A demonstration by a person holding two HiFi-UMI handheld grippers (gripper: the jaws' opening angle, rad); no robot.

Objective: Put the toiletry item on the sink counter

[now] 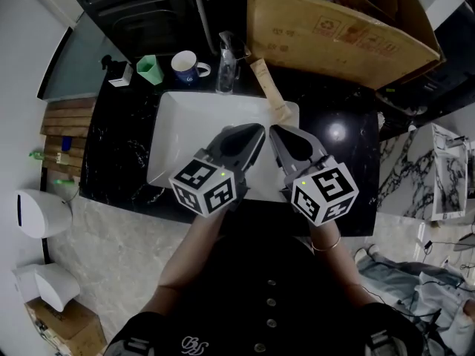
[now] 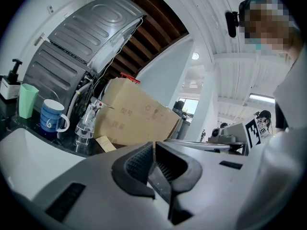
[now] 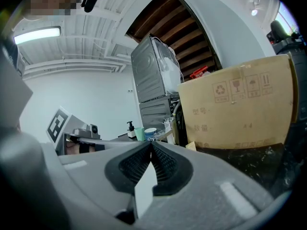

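Clear spray bottle, upright on black marbled sink counter

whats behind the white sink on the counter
Behind the sink stand a pump bottle, a green cup, a blue mug and a clear spray bottle; a tan strip lies at its right corner. A cardboard box hides the counter further right.

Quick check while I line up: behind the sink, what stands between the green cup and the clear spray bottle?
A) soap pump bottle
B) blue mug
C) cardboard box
B: the head view shows the blue mug between the green cup and the spray bottle.
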